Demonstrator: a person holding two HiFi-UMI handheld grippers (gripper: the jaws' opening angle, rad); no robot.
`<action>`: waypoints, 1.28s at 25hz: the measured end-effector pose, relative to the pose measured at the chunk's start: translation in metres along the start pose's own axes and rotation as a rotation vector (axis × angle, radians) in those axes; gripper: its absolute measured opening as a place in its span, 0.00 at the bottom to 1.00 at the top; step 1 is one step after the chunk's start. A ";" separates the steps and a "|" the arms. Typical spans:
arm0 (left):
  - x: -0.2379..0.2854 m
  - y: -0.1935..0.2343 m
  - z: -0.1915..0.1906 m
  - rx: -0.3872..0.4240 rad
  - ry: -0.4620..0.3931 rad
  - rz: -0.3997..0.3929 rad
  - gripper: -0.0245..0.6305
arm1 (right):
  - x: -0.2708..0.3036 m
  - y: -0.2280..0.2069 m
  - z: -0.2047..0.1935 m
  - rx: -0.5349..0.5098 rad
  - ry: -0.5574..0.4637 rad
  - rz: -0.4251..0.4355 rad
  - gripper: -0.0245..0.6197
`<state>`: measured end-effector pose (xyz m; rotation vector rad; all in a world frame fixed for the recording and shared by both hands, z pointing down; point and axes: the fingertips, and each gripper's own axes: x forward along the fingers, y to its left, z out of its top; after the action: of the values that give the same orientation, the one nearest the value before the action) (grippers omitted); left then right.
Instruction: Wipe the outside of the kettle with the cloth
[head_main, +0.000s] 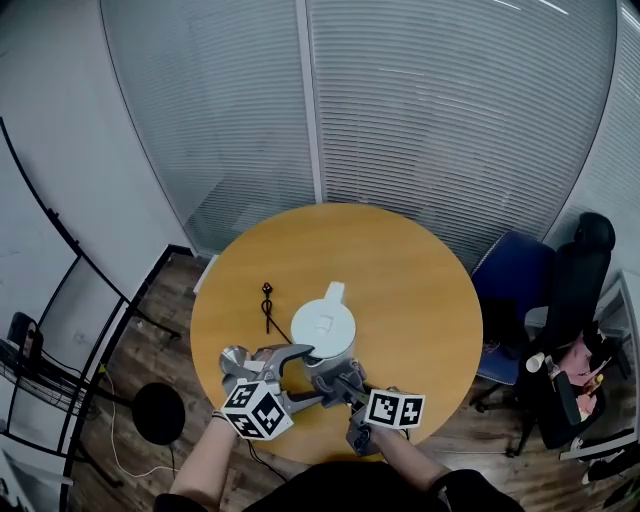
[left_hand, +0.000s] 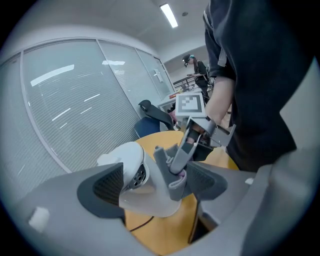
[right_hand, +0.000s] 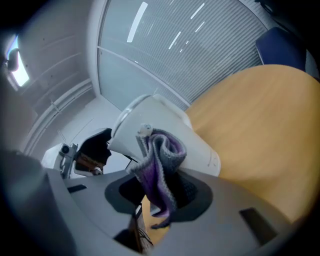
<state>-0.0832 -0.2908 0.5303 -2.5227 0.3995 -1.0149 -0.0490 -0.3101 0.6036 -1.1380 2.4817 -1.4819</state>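
Smooth white kettle (head_main: 323, 325) with grey handle (left_hand: 162, 167); grey-and-purple knit cloth (right_hand: 162, 160) pinched in the right hand-held gripper (right_hand: 160, 192); left hand-held gripper (left_hand: 152, 182) gapes wide around the kettle.

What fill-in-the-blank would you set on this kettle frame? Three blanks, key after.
1. The right gripper is shut on a purple-grey ____.
2. The jaws of the left gripper stand ____, with the white kettle between them.
3. The kettle stands on a ____ wooden table.
Missing: cloth; open; round.
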 end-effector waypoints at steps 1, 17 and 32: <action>0.000 0.000 0.000 -0.007 -0.002 0.002 0.62 | 0.003 -0.010 -0.006 0.010 0.017 -0.018 0.22; 0.002 0.005 0.005 -0.130 -0.076 0.095 0.63 | -0.024 -0.036 0.019 -0.307 0.000 -0.218 0.22; 0.003 0.006 0.008 -0.210 -0.098 0.115 0.63 | -0.028 0.033 0.066 -1.324 -0.008 -0.466 0.22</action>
<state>-0.0760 -0.2952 0.5240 -2.6853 0.6446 -0.8406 -0.0226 -0.3335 0.5337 -1.8364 3.2580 0.4750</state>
